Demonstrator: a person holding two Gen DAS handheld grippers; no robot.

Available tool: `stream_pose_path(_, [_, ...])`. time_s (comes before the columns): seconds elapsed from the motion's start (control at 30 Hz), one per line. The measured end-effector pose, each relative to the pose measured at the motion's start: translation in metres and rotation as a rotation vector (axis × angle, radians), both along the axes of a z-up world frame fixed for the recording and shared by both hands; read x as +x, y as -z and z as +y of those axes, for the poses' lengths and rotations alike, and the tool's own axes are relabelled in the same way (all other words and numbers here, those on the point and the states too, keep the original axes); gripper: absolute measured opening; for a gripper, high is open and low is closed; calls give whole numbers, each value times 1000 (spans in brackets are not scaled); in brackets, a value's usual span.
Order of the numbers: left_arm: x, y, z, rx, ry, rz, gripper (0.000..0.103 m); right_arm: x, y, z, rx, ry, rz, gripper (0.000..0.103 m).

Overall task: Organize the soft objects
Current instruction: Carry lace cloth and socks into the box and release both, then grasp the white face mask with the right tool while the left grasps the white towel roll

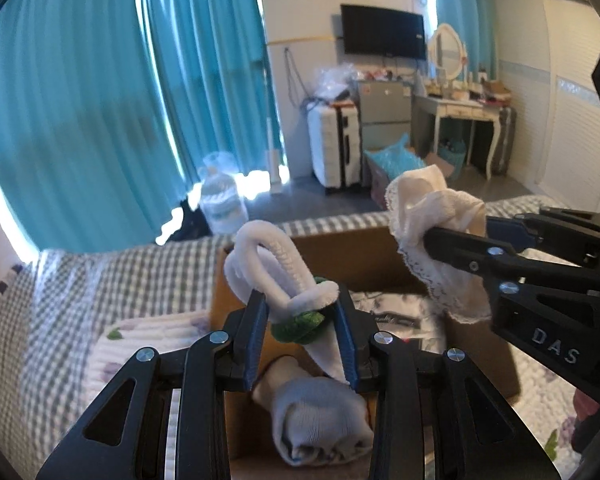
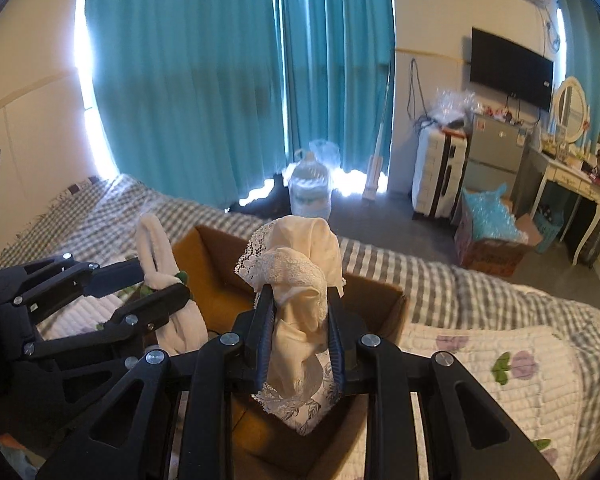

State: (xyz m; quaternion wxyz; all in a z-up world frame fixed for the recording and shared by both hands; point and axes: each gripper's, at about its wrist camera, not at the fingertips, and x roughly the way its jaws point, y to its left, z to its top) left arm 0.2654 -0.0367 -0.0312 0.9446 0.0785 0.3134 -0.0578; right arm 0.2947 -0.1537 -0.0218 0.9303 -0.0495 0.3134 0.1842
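A white sock with green leaf trim (image 1: 284,276) is clamped between the nearly closed jaws of the left gripper (image 1: 300,300) and held above an open cardboard box (image 1: 360,248). A cream lace-edged garment (image 2: 300,276) is pinched between the narrowly set jaws of the right gripper (image 2: 300,300), also over the box. A rolled grey sock (image 1: 316,420) is seen lying inside the box. The box is set on a bed covered by a grey checked blanket (image 2: 440,276), with a floral quilt (image 2: 500,360) beside it.
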Motion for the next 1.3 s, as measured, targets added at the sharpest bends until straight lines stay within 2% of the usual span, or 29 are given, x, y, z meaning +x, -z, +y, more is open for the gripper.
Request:
stream_pose_path(0.1, [6,14,-4,2,12,31,38,8,15,2,2,1,21,23])
stream_pose_path(0.17, [8,17,-9,10,15,45,41,11,20,-1,3,14,22,28])
stream_pose_path(0.23, [8,19,-9,9,8,57,44,10,19,-7,13,38,3,45])
stream_pose_path(0.27, [8,19,-11,9,3,60,46,9,18,-9,21,45,-5,50])
stream_pose_path(0.33, [6,16,-12,15,-16,65,54,6,12,-13,41,59,-14,66])
stream_pose_path(0.43, [1,8,-15,34,-44,48,70,-2,-2,-19,55,72,-34,79])
stream_pose_path(0.6, [-28,-21,-11,21,-52,-4,73,-34,-37,-24,49,98,-81,83])
stream_pose_path(0.73, [-62,-53,-8,21,-81,-56,87,-73,-77,-27,-4,119,-147,95])
stream_pose_path(0.87, [-105,-82,-3,21,-76,-130,88,-116,-114,-31,-26,117,-190,103])
stream_pose_path(0.97, [-136,-102,7,-4,-77,-170,90,-146,-131,-35,-41,108,-211,103])
stream_pose_path(1.0, [-149,-108,10,-15,-73,-182,100,-159,-136,-35,-55,107,-221,103])
stream_pose_path(1.13, [-183,-116,18,-32,-80,-228,103,-194,-140,-34,-74,108,-240,103])
stream_pose_path(1.2, [-194,-111,23,-49,-72,-222,103,-206,-133,-34,-64,95,-223,103])
stream_pose_path(1.3, [-202,-98,27,-67,-80,-222,103,-212,-107,-32,-70,89,-181,103])
